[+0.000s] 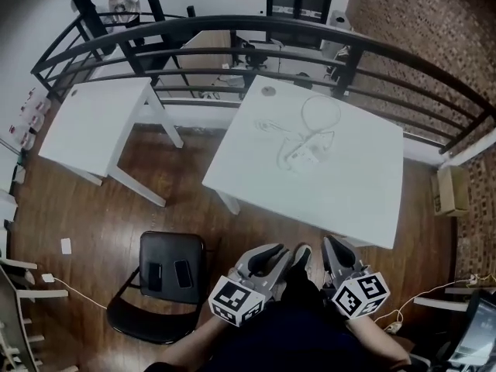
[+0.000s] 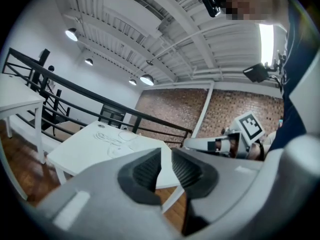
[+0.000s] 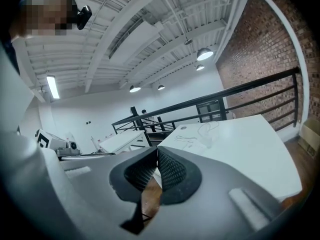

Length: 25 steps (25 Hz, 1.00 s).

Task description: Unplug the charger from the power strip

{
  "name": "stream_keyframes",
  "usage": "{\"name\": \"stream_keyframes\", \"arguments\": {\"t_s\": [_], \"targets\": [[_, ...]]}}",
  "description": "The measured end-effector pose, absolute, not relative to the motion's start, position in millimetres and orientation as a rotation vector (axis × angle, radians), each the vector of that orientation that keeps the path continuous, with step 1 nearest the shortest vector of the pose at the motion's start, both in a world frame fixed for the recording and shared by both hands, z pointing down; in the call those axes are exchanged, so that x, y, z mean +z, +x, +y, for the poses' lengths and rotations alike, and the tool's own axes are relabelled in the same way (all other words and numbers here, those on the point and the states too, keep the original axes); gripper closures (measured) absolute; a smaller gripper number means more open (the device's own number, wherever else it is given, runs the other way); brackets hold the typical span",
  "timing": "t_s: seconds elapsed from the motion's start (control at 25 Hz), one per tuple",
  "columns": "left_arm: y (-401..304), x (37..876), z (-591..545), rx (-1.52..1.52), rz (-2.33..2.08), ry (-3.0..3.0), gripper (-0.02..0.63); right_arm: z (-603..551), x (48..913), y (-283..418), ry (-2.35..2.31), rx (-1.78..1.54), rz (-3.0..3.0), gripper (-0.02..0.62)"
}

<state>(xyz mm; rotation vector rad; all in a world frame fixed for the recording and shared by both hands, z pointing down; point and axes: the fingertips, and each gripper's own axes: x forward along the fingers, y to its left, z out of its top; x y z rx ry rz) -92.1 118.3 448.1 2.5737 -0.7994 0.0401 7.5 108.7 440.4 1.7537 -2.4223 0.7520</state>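
White surface (image 1: 353, 188) held the power strip (image 1: 301, 158); my left tool (image 2: 166, 160) stood slightly spread, empty; right tool (image 3: 156, 156) pressed together.

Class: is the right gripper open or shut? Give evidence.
Shut: the right gripper shows its ribbed pads touching at the tips, nothing between them.

White square bench (image 1: 356, 200), white tangled cable (image 1: 301, 152); brown plank floor (image 1: 85, 215); black padded chair (image 1: 170, 246); red brick wall (image 1: 418, 29).
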Motion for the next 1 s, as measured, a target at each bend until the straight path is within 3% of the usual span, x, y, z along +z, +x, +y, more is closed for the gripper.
{"name": "stream_keyframes", "arguments": {"t_s": [1.0], "targets": [[36,440,-3,0.137,-1.044,2.559,0.54,-21,450,134,1.598,0.905,-2.597,0.584]]}}
